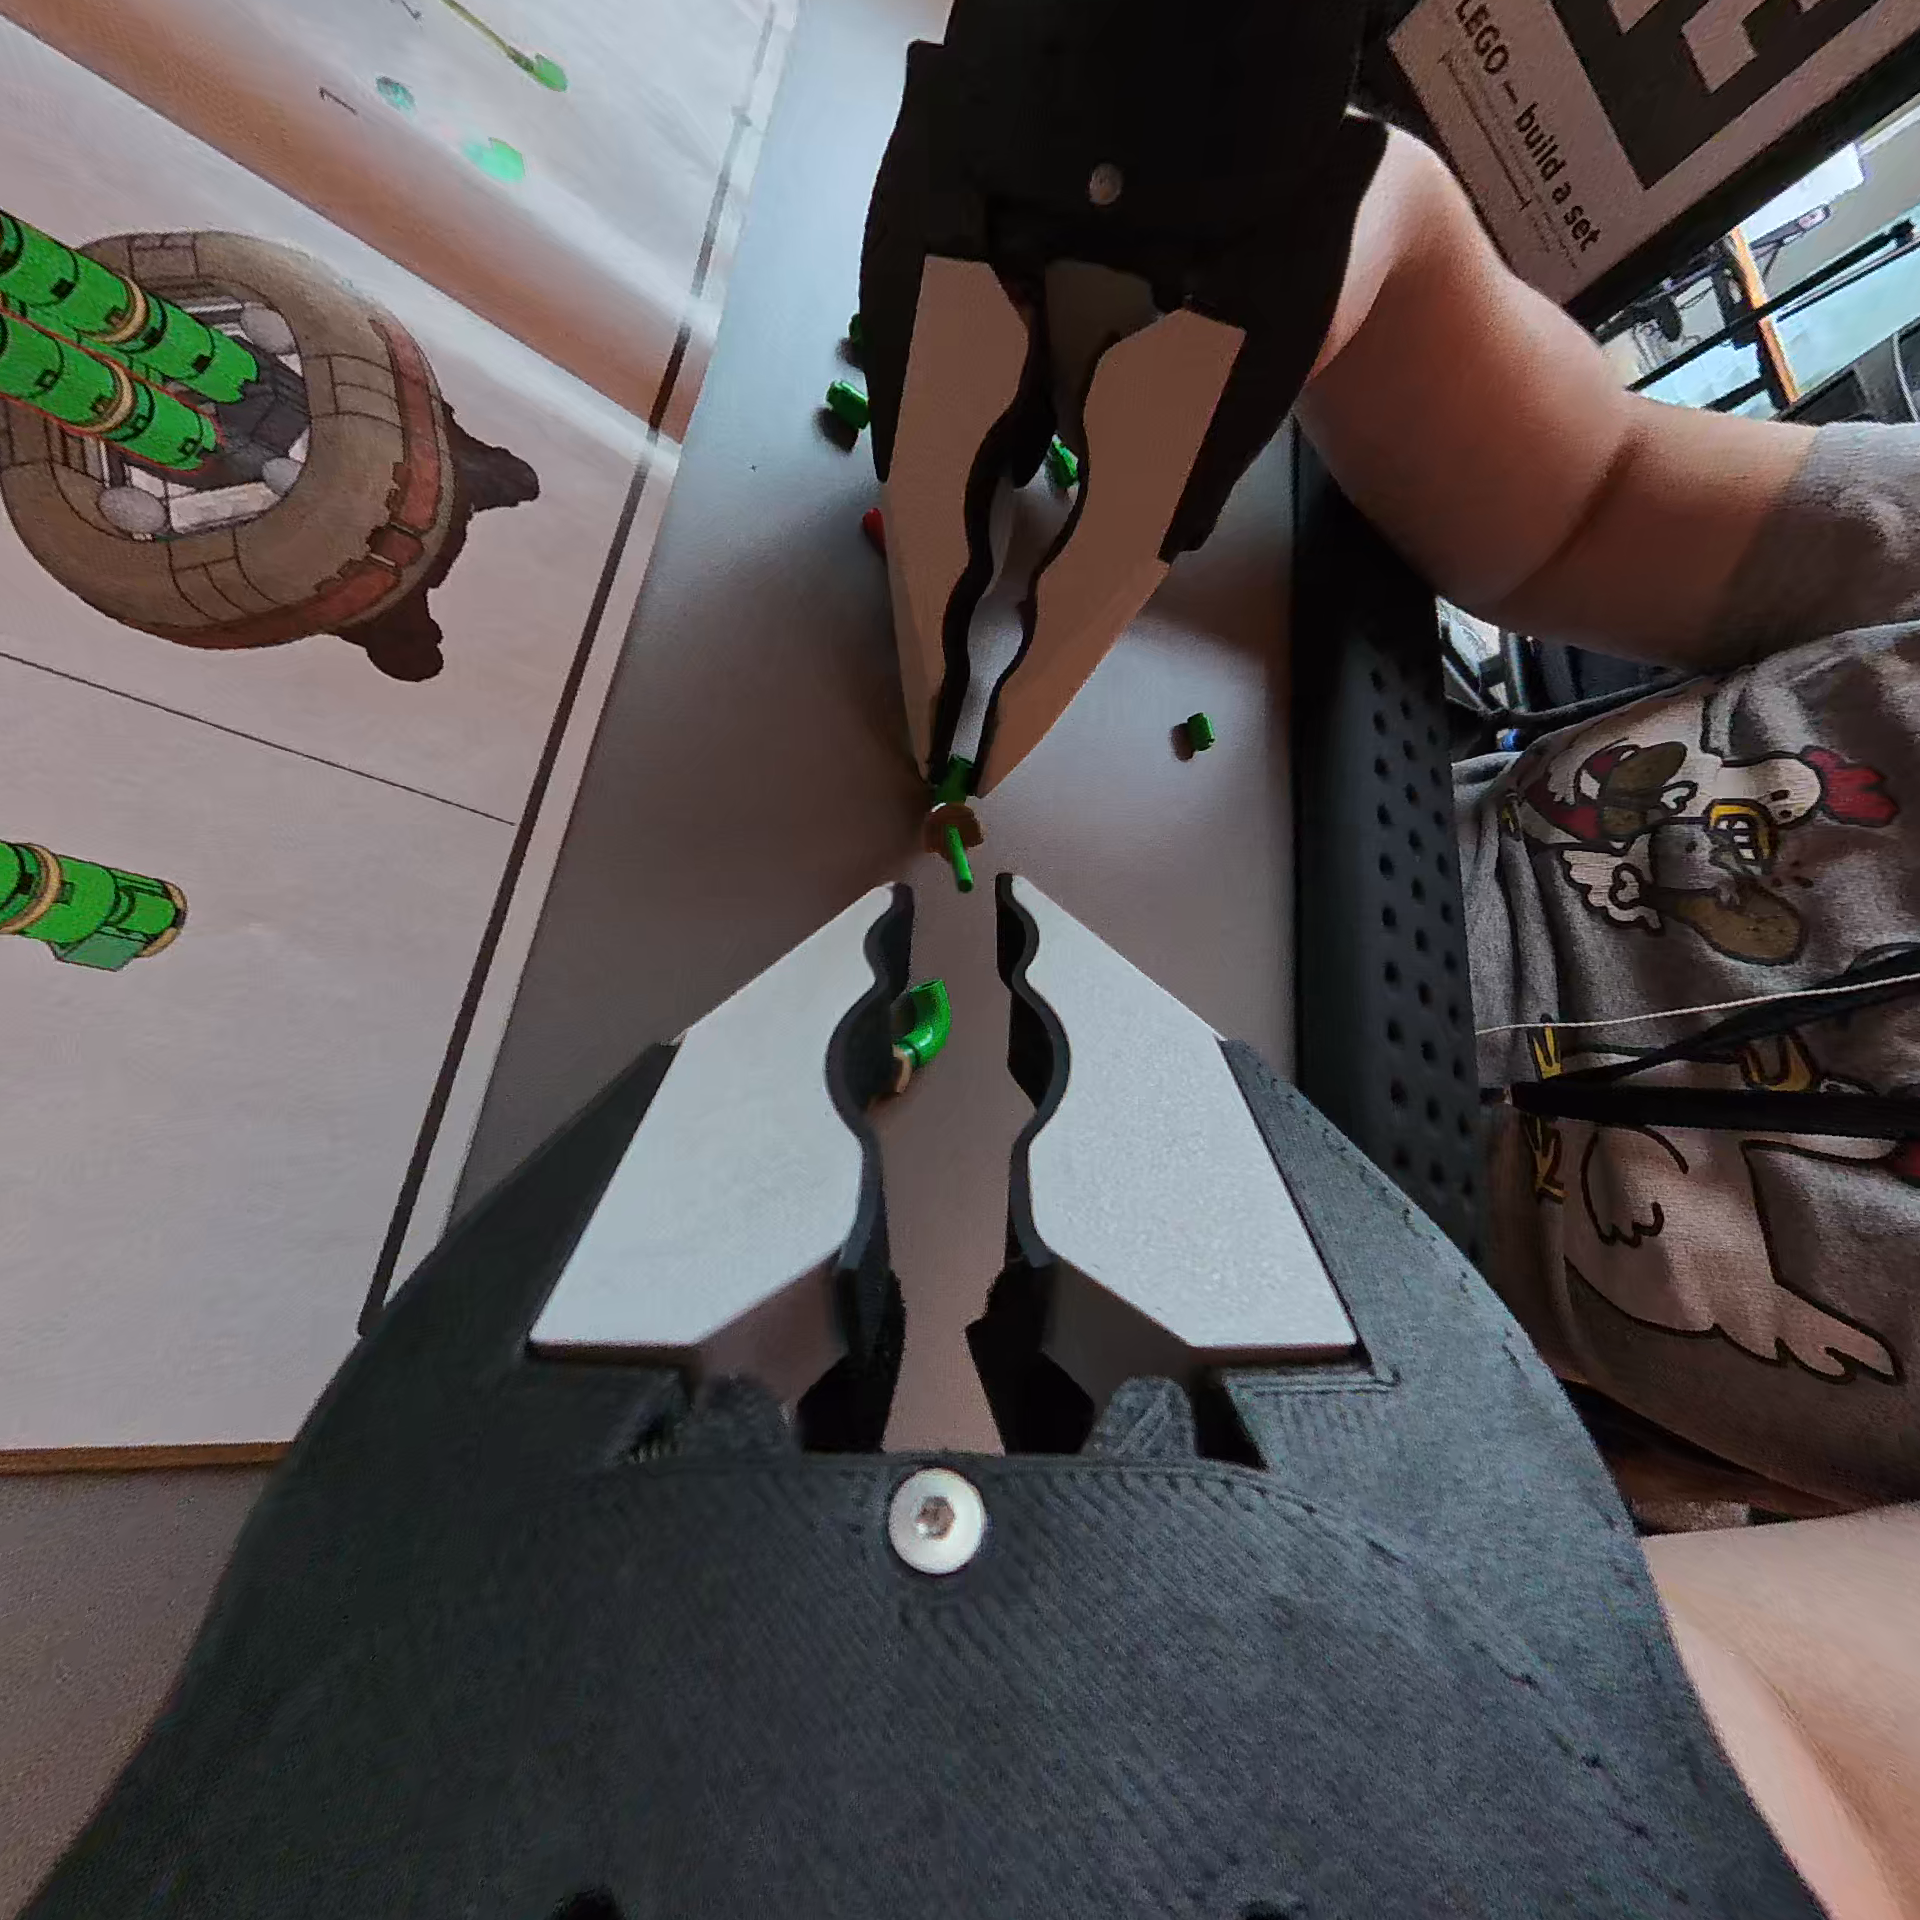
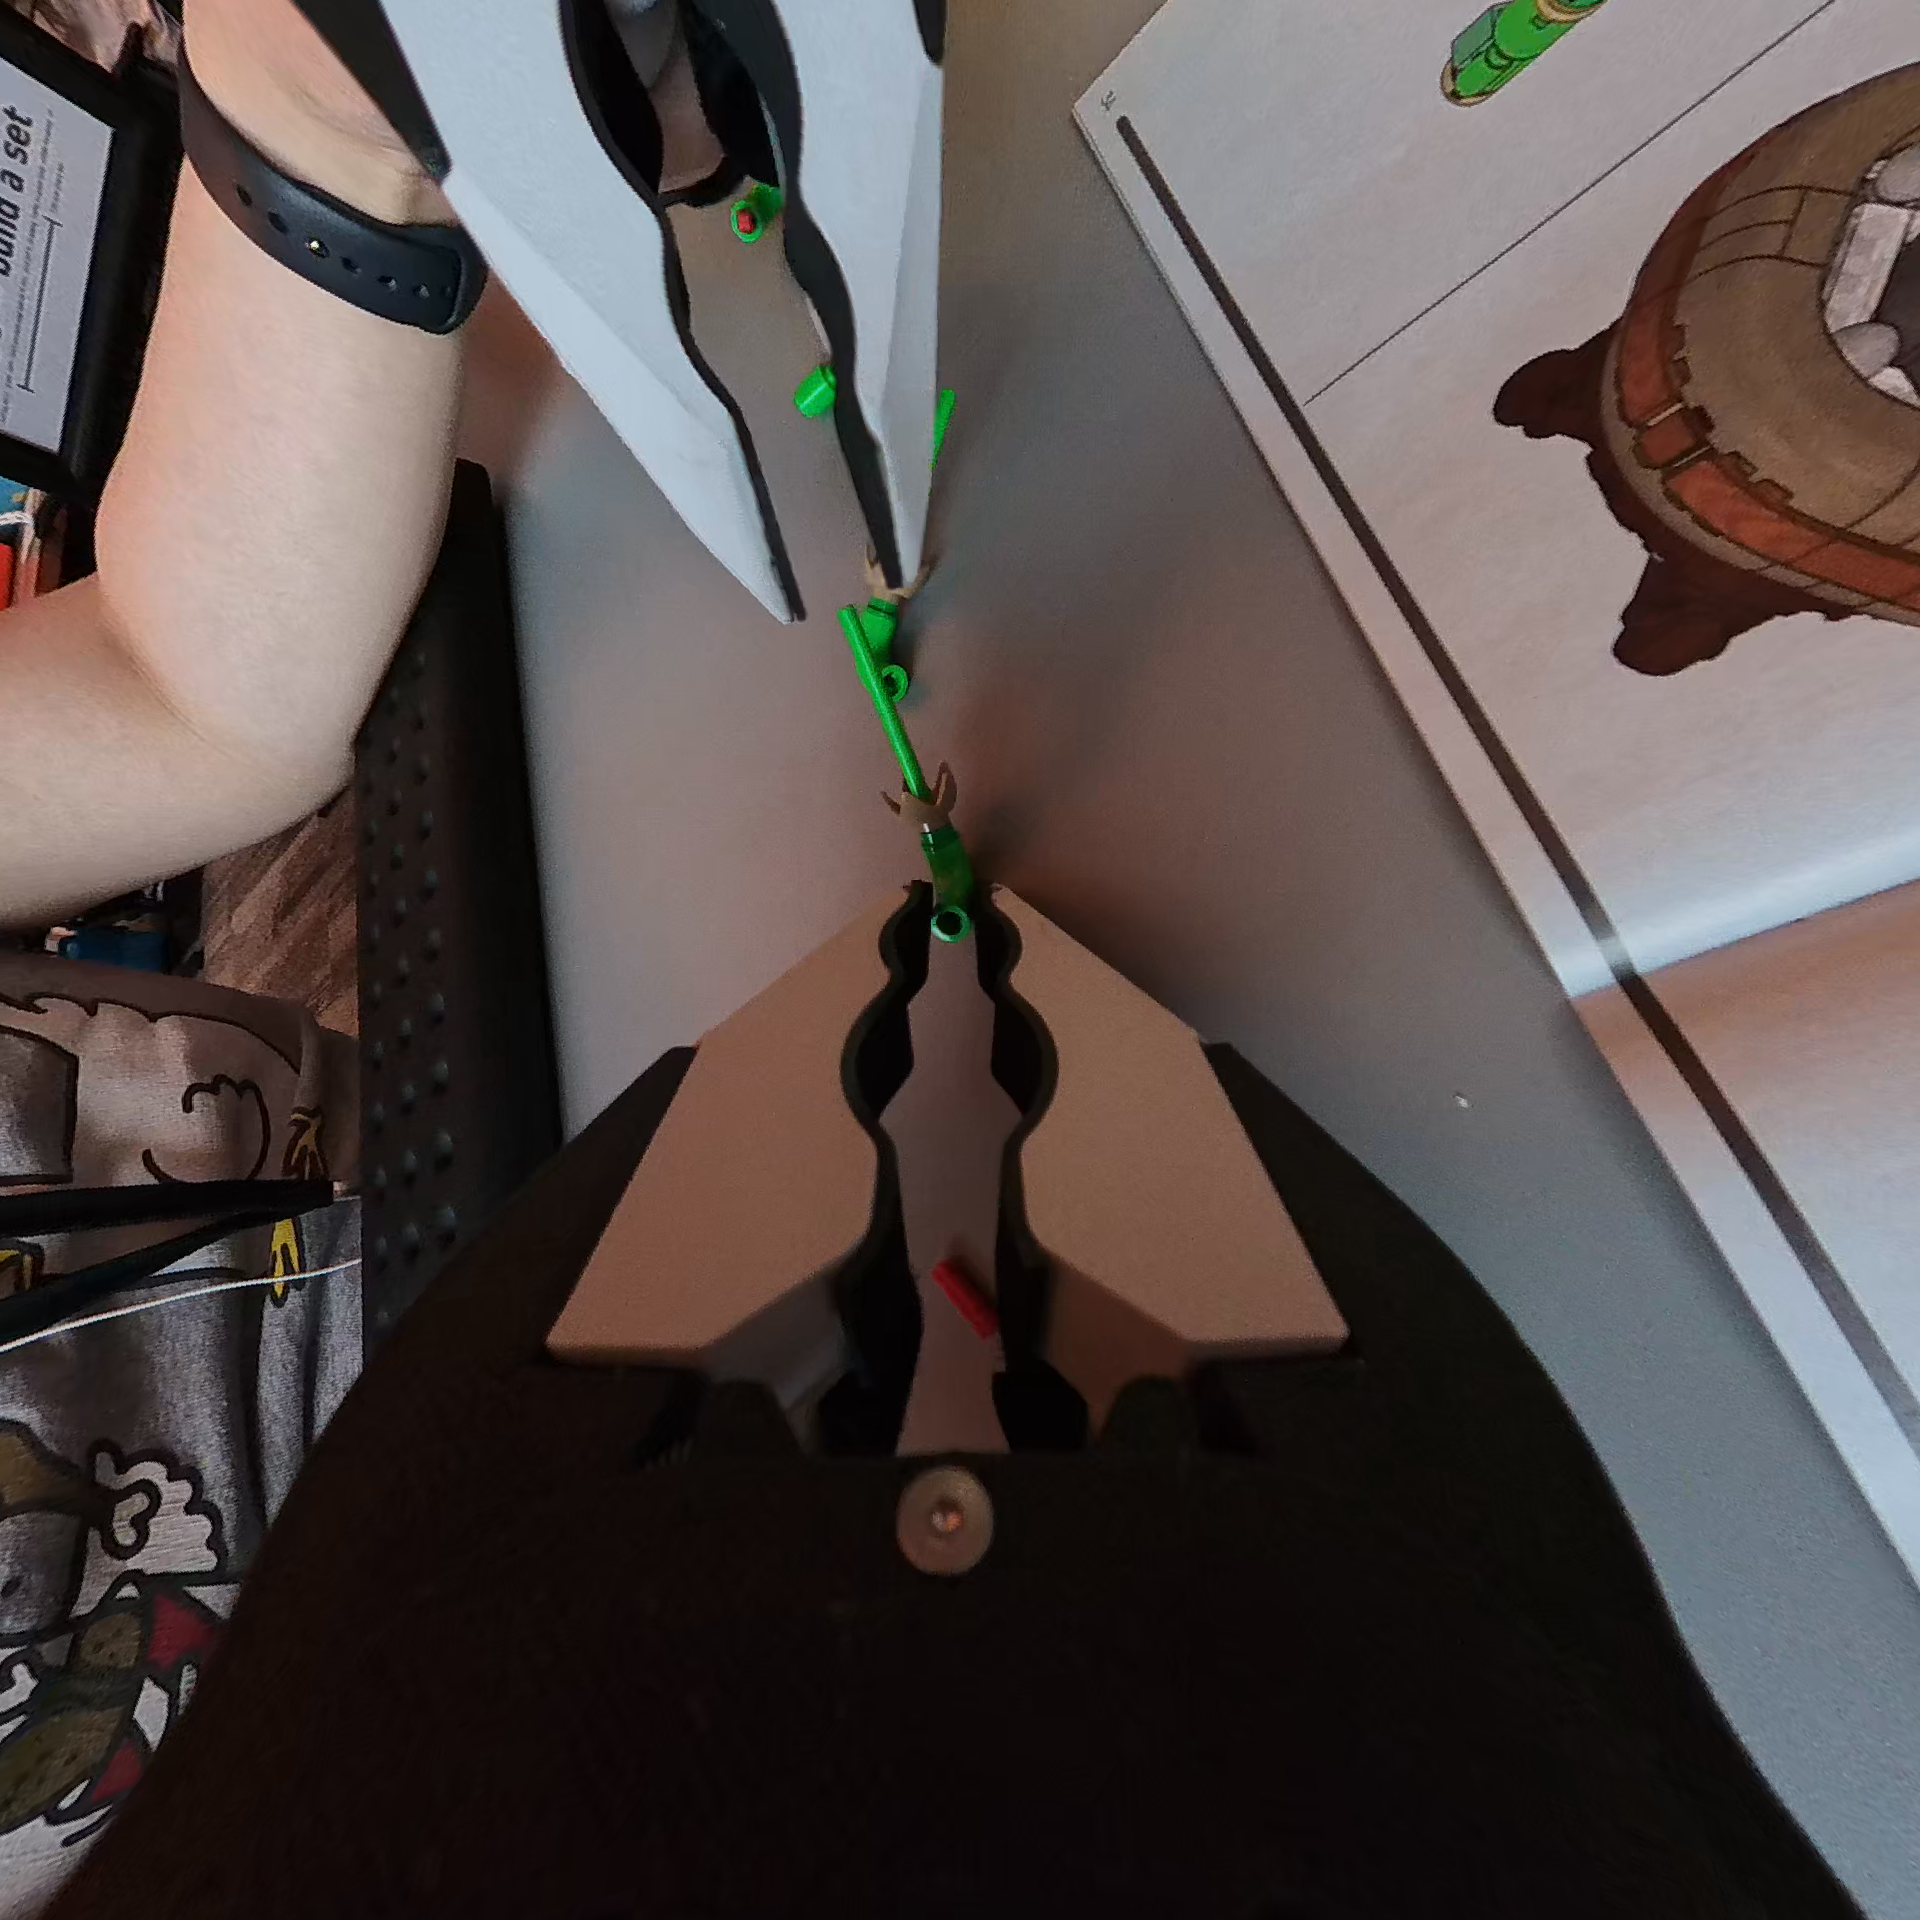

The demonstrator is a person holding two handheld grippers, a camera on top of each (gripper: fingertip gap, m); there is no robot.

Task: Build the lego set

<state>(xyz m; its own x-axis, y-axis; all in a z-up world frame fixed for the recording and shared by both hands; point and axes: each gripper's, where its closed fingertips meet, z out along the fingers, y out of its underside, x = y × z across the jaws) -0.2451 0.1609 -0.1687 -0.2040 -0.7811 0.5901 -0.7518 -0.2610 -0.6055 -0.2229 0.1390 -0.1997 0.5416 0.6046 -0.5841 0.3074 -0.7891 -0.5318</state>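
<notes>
My right gripper (image 2: 953,891) is shut on a small green stem assembly (image 2: 940,857): a green tube at the fingertips, a tan pronged ring and a thin green rod pointing away. In the left wrist view the right gripper (image 1: 954,774) comes down from the top, and the stem assembly (image 1: 954,821) points at my left gripper (image 1: 954,885). The left gripper is open and empty, just short of the rod's tip. A curved green piece with a tan end (image 1: 920,1023) lies on the grey table (image 1: 727,675) between the left fingers. The left gripper also shows in the right wrist view (image 2: 852,597).
An open instruction booklet (image 1: 260,727) with pictures of a round pot and green stems lies beside the grippers (image 2: 1558,416). Loose green pieces (image 1: 847,403) (image 1: 1197,730) and a red piece (image 2: 961,1294) lie on the table. A black perforated strip (image 1: 1382,883) edges the table near the person's arm. One gripper's finger ends stand about 5 centimeters off the other's. My right gripper's tips are some 7 centimeters from the red piece (image 2: 961,1294).
</notes>
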